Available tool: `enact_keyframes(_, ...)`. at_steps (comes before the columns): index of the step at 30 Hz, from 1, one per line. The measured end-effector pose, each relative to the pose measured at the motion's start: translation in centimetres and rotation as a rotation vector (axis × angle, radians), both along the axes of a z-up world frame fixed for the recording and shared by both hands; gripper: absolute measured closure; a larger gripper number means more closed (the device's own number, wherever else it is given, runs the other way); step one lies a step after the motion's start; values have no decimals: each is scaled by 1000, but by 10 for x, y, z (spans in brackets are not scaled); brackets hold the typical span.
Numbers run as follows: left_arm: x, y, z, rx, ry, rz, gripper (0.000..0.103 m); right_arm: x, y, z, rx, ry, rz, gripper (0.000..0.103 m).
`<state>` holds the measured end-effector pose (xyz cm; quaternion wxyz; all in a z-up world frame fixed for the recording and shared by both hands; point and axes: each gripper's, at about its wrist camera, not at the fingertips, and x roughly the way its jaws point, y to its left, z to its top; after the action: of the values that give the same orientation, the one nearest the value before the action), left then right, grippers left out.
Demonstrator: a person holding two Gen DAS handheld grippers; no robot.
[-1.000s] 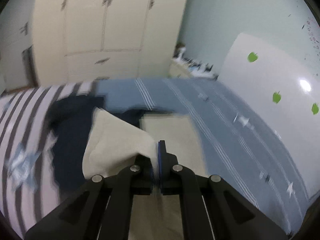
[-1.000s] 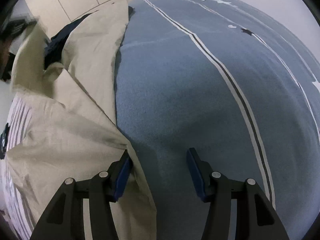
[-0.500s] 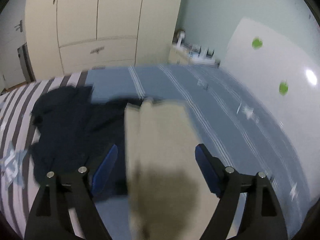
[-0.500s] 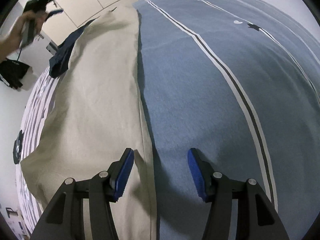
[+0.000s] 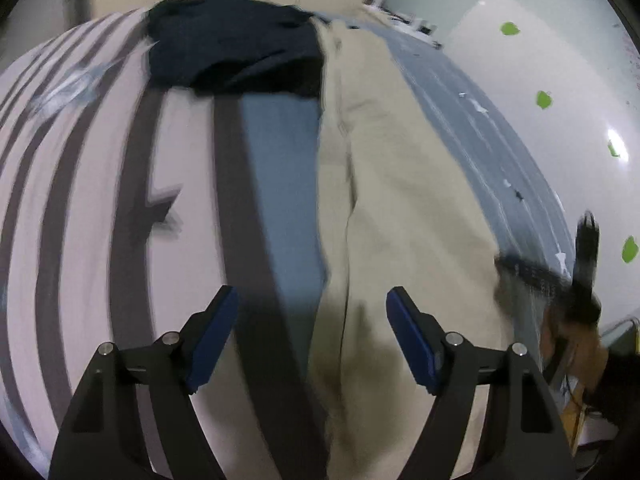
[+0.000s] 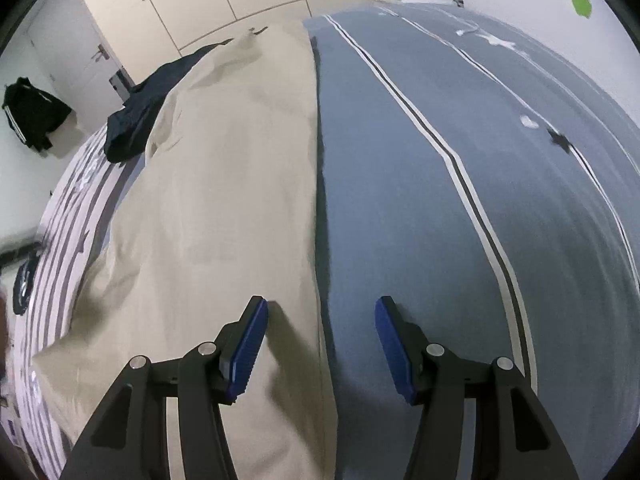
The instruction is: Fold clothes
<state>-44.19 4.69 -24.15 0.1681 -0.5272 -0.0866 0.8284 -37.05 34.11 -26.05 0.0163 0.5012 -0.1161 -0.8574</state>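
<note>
Long beige cotton garment (image 6: 224, 208): lies lengthwise on blue striped bedspread (image 6: 420, 200), folded once, further folds pending. Dark navy garment (image 5: 236, 40) heaped beyond, unfolded. Left gripper (image 5: 312, 336): jaws closing, nothing pinched. Right gripper (image 6: 320, 344): jaws apart, straddling beige edge, empty.

You had the trousers (image 6: 224, 216) lying lengthwise along the bed (image 6: 420, 220), the bedcover bare to their right. The other garment (image 5: 236, 56) sat bunched at their far end, on their left side, its edge tucked under them
</note>
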Motion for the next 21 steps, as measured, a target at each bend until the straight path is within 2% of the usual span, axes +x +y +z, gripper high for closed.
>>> enact_keyframes(4, 61, -1, 6, 56, 15, 44, 29, -12, -9, -3, 9, -6, 22, 51)
enact_keyframes(7, 81, 9, -3, 43, 6, 43, 29, -21, -14, -8, 20, -13, 35, 51)
enact_keyframes(9, 90, 11, -22, 11, -29, 42, 38, -26, -17, -12, 32, -17, 41, 51)
enact_keyframes(10, 92, 12, -31, 1, -52, 41, 51, -28, -18, -13, 37, -22, 39, 51)
enact_keyframes(11, 90, 11, -39, 37, -87, 36, 65, -29, -19, -14, 40, -23, 36, 51)
enact_keyframes(12, 91, 11, -44, 71, -103, 34, 70, -25, -17, -13, 40, -22, 35, 51)
enact_keyframes(14, 93, 15, -47, 68, -95, 11, 84, -25, -20, -14, 38, -25, 33, 51)
enact_keyframes(17, 95, 10, -41, 75, -83, 2, 94, -24, -23, -15, 47, -22, 33, 50)
enact_keyframes(19, 102, -5, -29, 95, -62, 31, 96, -23, -24, -15, 49, -21, 29, 49)
enact_keyframes(21, 109, -21, -22, 80, -62, 70, 97, -30, -32, -17, 42, -23, 26, 49)
